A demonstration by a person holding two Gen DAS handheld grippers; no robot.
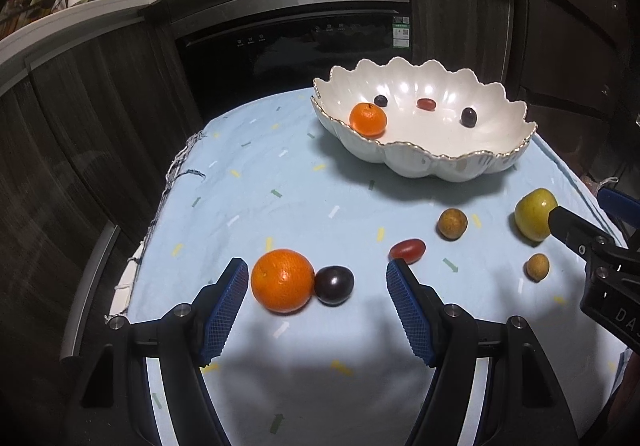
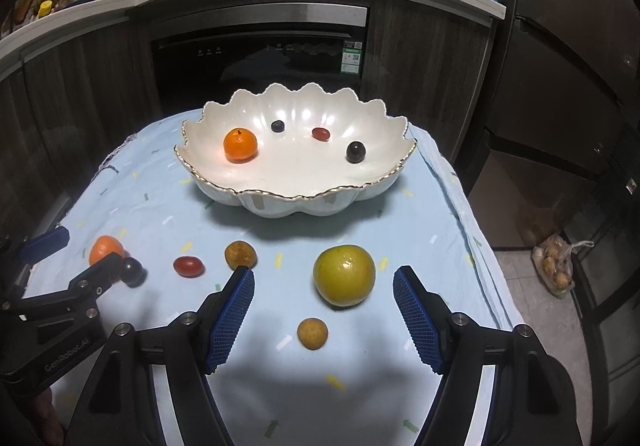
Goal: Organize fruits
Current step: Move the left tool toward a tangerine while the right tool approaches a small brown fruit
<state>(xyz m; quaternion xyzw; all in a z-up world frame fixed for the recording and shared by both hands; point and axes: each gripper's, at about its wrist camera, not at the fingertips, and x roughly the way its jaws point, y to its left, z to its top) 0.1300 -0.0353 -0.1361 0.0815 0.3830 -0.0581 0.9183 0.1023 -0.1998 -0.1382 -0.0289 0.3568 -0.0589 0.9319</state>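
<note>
A white scalloped bowl (image 2: 296,182) at the far side of the blue cloth (image 2: 360,386) holds a small orange (image 2: 240,143), two dark grapes and a red tomato. On the near cloth lie an orange (image 1: 282,280) touching a dark plum (image 1: 334,285), and a green apple (image 2: 344,275). The left gripper (image 1: 316,278) is spread around orange and plum, the right gripper (image 2: 324,286) around the apple, pinching nothing.

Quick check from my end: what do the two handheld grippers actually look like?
Both match: the left gripper and right gripper have black angular frames with silver bolts and two fingers faced with blue gridded pads. White lettering marks each black body. No cables or sleeves show.
</note>
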